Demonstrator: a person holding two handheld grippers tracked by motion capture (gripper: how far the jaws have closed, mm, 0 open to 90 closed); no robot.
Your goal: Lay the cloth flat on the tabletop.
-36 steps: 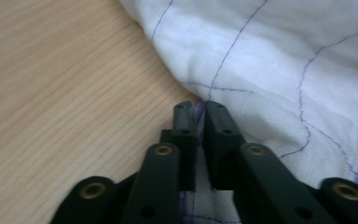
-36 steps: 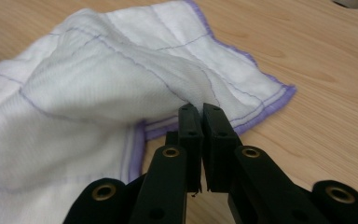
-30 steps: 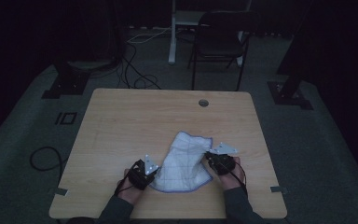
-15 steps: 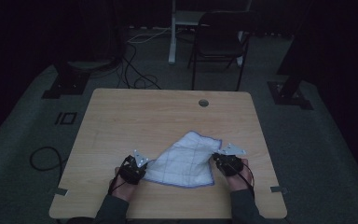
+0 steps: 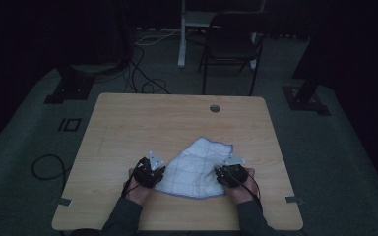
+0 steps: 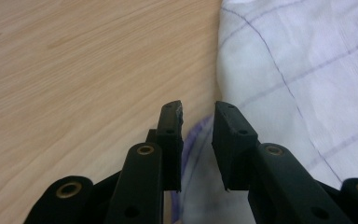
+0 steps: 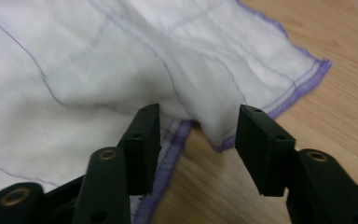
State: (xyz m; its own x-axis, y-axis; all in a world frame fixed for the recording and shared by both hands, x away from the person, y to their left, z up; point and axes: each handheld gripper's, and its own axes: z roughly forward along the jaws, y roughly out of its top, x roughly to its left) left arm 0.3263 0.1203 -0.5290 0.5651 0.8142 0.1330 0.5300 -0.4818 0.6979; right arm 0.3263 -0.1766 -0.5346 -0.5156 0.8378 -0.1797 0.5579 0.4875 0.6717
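Observation:
A white cloth [image 5: 194, 167] with thin purple grid lines and a purple hem lies spread on the wooden table [image 5: 142, 123]. My left gripper [image 5: 152, 169] sits at the cloth's left edge. In the left gripper view its jaws have just been opening; the left gripper [image 6: 198, 114] stands slightly open over the hem of the cloth [image 6: 298, 70], not pressing it. My right gripper [image 5: 229, 169] is at the cloth's right edge. Its jaws have also just been opening; the right gripper [image 7: 198, 121] is wide open with a fold of the cloth [image 7: 121, 56] lying loose between the jaws.
A round cable hole [image 5: 215, 107] is near the table's far edge. A dark chair [image 5: 234, 46] and a white post [image 5: 183, 34] stand behind the table. Black stand bases [image 5: 71, 83] and cables lie on the grey floor.
Both hands pulled the cloth nearer and spread it flatter on the table. Both grippers have let go of the cloth edges, and the left hand moved slightly left.

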